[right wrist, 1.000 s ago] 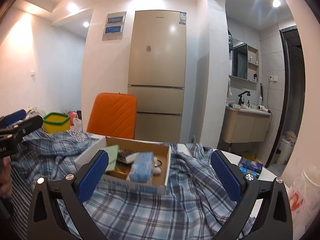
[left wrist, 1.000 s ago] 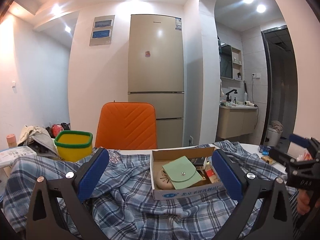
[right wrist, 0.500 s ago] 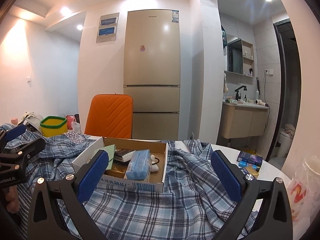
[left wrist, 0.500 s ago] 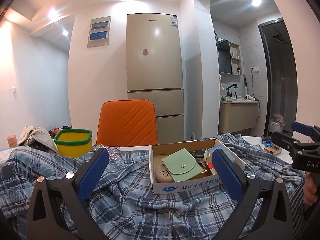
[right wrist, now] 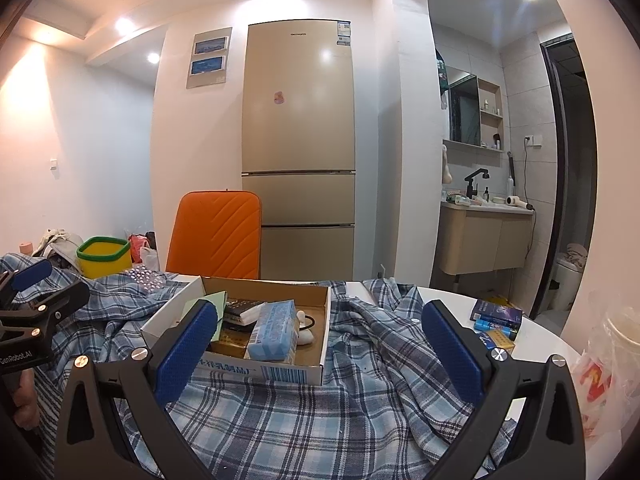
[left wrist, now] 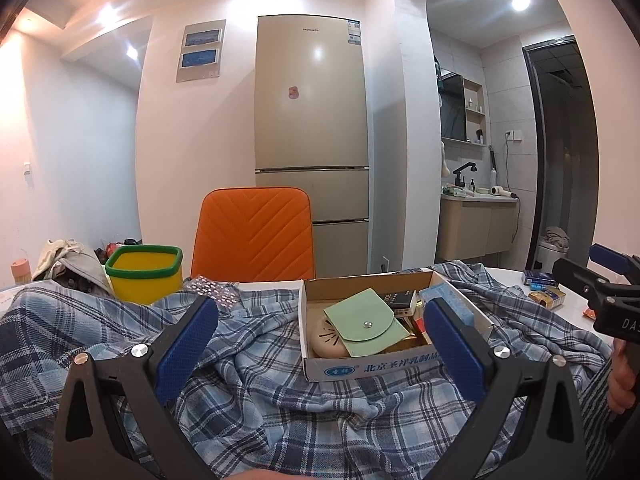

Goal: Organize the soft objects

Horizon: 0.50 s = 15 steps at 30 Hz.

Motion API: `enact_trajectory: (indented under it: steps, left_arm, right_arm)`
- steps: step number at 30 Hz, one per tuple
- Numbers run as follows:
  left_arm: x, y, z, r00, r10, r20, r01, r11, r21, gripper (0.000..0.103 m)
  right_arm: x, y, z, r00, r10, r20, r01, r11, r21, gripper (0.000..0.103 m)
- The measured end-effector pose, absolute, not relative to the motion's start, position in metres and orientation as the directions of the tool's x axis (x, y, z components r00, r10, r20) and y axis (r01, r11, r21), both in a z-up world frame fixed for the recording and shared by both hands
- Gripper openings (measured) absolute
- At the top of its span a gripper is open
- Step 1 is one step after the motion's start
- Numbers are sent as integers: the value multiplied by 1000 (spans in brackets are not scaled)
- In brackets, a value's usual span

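Both claws stand spread wide and empty. Directly under and between the left gripper (left wrist: 320, 344) fingers lies the plaid shirt (left wrist: 272, 400), a soft woven blue-and-white cloth, rumpled into folds, its long axis running left to right across the table (right wrist: 540, 340); which way the collar points cannot be told. The right gripper (right wrist: 316, 344) hangs over the same cloth. Just beyond the fingertips a shallow cardboard box (left wrist: 400, 368) sits on the shirt, holding a flat green snap pouch (left wrist: 366, 326) and a blue tissue pack (right wrist: 274, 330). Farther left stands a yellow bin (left wrist: 144, 274) with a green rim; behind, an orange quilted chair (left wrist: 254, 236) and a smooth beige fridge (left wrist: 312, 120).
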<state>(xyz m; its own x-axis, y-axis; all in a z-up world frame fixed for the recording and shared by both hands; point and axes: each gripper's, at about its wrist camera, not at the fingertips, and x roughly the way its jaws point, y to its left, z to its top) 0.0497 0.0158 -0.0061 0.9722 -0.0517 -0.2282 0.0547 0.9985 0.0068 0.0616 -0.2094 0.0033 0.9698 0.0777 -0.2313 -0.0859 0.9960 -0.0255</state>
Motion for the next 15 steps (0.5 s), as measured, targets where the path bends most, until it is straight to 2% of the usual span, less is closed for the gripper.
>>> enact_trajectory:
  steps: [15]
  left_arm:
    - [50,18,-6,972,-47,-230,50,999,6,102]
  right_arm:
    - [62,-212,3,968,72,-239,-78,997,-16,103]
